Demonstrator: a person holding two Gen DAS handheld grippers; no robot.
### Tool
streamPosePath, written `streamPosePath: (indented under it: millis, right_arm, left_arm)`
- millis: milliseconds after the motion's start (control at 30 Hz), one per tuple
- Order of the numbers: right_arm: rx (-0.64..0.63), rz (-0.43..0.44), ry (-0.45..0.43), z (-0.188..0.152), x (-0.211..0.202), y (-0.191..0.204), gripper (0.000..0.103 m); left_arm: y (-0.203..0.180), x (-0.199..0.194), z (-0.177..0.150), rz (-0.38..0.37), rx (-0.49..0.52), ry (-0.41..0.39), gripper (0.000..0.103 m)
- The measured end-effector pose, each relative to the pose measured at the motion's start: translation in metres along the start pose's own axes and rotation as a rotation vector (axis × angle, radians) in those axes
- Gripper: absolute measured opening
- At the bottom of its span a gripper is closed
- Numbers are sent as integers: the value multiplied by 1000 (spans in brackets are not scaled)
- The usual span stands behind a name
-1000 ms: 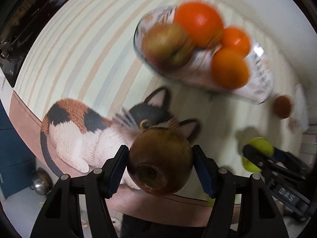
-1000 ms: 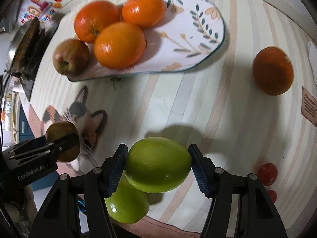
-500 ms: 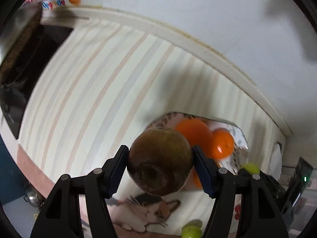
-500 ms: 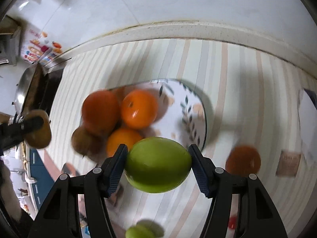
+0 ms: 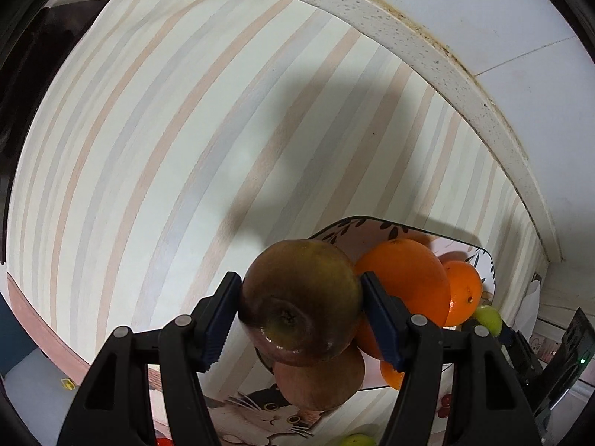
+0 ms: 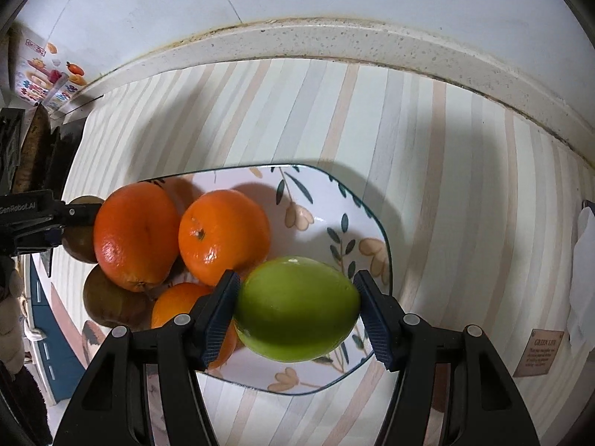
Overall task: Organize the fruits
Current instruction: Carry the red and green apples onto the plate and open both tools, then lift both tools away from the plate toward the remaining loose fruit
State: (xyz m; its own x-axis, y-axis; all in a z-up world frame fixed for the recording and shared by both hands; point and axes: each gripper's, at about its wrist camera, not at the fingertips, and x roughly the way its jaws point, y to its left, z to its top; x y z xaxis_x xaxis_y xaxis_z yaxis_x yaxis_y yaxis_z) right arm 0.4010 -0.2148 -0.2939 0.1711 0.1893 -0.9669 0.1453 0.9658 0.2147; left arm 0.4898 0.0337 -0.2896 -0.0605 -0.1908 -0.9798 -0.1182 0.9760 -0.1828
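Observation:
My left gripper (image 5: pixel 300 306) is shut on a brown-red apple (image 5: pixel 297 290), held above the left end of the floral plate (image 5: pixel 357 223). My right gripper (image 6: pixel 295 312) is shut on a green apple (image 6: pixel 297 308), held over the plate's (image 6: pixel 323 200) bare right part. On the plate lie three oranges (image 6: pixel 135 236) (image 6: pixel 223 236) (image 6: pixel 174 304) and another brown apple (image 6: pixel 108 303). The left gripper with its apple also shows at the left edge of the right wrist view (image 6: pixel 80 230). The green apple shows small in the left wrist view (image 5: pixel 489 317).
The plate sits on a striped mat (image 6: pixel 446 148) with a cat picture (image 5: pixel 271 412), near the stone back edge and wall (image 6: pixel 334 37). A second green fruit (image 5: pixel 357 439) lies on the mat at the front. A stove (image 6: pixel 33 148) is at the left.
Both grippers have come lower and closer over the plate with their apples still held. The plate and oranges now appear larger in both views.

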Motion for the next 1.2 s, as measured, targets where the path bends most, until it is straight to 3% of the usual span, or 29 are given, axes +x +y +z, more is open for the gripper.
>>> streamPosePath:
  millis: [267,333,500,700,1200]
  right_arm:
    - [17,-4,-6,5,-4,-5,69]
    - [20,0,-8,5,-6,-5,72]
    - [28,11,-5,4,-11,-4,90]
    - [10,11,-8,-4,-23,4,93]
    - [-68,-40,-55,-61,-81,33,93]
  left_arm:
    - [1,1,2,-6,-7,3,64]
    - [3,0,3,-9,-7,5,67]
    - [3,-10,2,-6,7,-17,85]
    - [3,-33,-8,6,15,-72,85]
    - [-20,-76,-133,156,111,-285,85]
